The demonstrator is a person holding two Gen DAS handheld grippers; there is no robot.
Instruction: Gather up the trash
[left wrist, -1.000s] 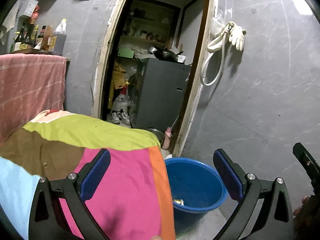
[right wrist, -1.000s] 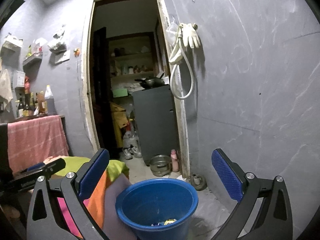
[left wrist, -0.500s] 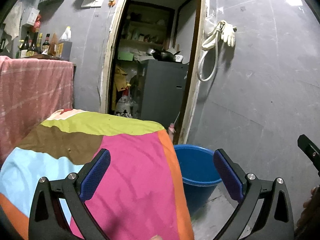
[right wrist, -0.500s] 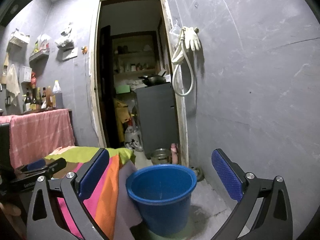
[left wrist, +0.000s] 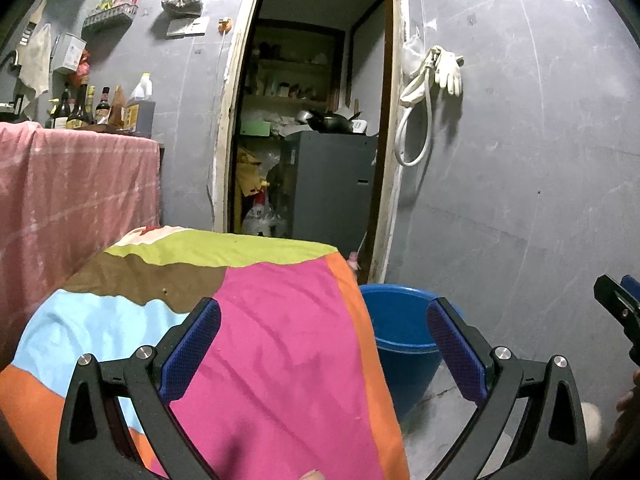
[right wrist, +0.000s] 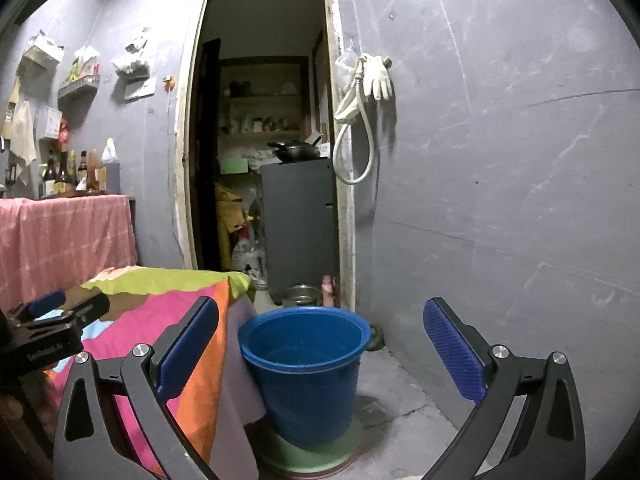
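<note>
A blue bucket (right wrist: pixel 306 364) stands on a green disc on the floor beside a table under a patchwork cloth (left wrist: pixel 276 344); it also shows in the left wrist view (left wrist: pixel 400 332). Its inside is hidden from here. My left gripper (left wrist: pixel 324 344) is open and empty, held over the cloth's pink patch. My right gripper (right wrist: pixel 320 344) is open and empty, level with the bucket and in front of it. The left gripper shows at the left edge of the right wrist view (right wrist: pixel 52 324). No loose trash shows on the cloth.
An open doorway (right wrist: pixel 264 140) leads to a storeroom with a grey cabinet (right wrist: pixel 300 224). A metal pot (right wrist: pixel 300 296) sits at its foot. A pink-draped counter (left wrist: pixel 72 184) with bottles stands on the left. A hose and glove (right wrist: pixel 368 92) hang on the right wall.
Both grippers have drawn back and up from the bucket. It now looks smaller and its contents are out of sight. More of the cloth shows under the left gripper.
</note>
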